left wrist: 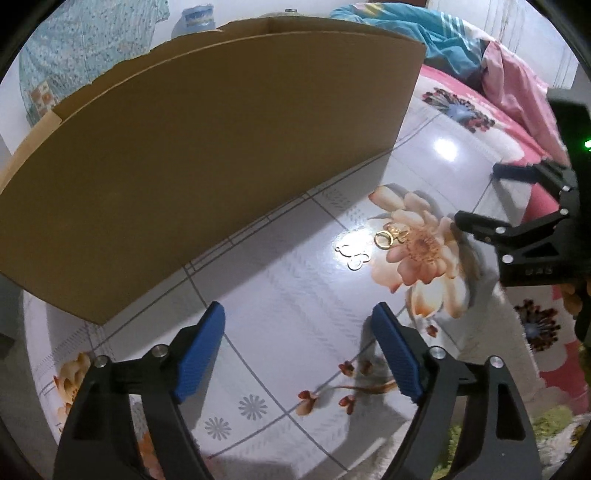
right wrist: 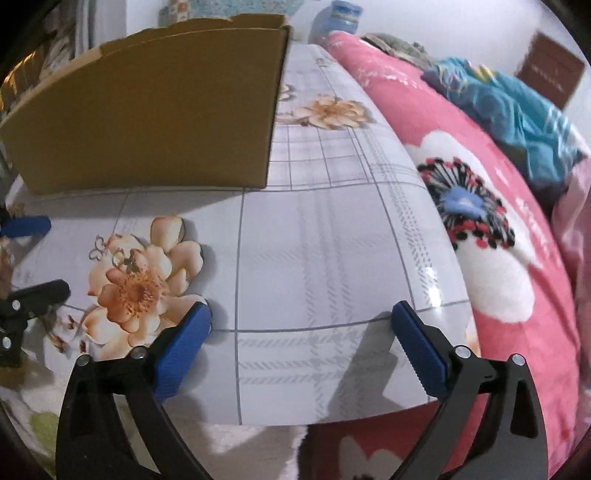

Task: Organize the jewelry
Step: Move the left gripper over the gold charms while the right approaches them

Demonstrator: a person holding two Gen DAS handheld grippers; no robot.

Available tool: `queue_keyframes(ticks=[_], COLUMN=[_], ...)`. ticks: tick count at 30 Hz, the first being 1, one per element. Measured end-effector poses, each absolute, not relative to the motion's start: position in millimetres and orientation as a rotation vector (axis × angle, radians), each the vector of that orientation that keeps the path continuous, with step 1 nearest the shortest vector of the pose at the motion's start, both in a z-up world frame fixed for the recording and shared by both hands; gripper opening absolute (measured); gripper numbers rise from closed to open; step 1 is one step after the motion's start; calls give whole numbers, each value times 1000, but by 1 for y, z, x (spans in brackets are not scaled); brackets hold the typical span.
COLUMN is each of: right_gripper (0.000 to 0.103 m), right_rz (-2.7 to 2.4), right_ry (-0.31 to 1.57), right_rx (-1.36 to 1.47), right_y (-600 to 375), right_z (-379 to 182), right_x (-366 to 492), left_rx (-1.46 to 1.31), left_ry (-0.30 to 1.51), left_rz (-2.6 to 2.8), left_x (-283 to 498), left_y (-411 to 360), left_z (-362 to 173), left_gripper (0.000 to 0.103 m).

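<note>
Left gripper (left wrist: 299, 347) and right gripper (right wrist: 301, 343) angled down, jaws wide, empty, above floral surface (right wrist: 332, 240); pink blanket (right wrist: 498, 277) alongside.

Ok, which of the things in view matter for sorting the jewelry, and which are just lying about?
For the job:
- gold rings
- silver looped pieces
- cardboard box, possibly the container
- left hand-held gripper, open
- right hand-held gripper, open

Lying about:
- pink flowered blanket
- teal cloth
- water bottle
- floral tablecloth
</note>
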State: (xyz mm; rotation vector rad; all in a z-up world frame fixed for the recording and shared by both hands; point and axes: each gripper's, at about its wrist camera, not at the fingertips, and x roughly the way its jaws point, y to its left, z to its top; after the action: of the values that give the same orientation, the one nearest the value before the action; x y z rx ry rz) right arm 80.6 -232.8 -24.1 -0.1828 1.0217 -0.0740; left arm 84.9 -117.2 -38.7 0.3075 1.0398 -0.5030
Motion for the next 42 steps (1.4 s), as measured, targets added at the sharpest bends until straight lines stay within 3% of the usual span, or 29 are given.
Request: queue_keyframes(ticks=[4,19,28,30,34,37,42], right_gripper=[95,95,94,90,78,66,60], right_rz=[-62,-27,154,189,242,269,266], right_ry=[1025,1039,851,837,840,841,849], right_rx=[-193,-174,-59,-58,-19,16,57], right_y=[-233,-233,-208,-201,-195,-196,-202], right_z=[-23,-20,14,13,9,7,3], right_x=[78,86,72,69,69,71,75], left_rx=[299,303,313,321,294,273,272], left_ry=[1047,1014,969,979,929,901,929], left_rz=[-487,-506,-545,-555,-614,-655,-701], left_x=[88,85,82,83,80,80,90], left_y=[-116,-110,-104,-104,-103,-107,-117], left_z=[-41,-41,-42,-41,-32,-24,-24], left_gripper=[97,98,99,98,87,68,45])
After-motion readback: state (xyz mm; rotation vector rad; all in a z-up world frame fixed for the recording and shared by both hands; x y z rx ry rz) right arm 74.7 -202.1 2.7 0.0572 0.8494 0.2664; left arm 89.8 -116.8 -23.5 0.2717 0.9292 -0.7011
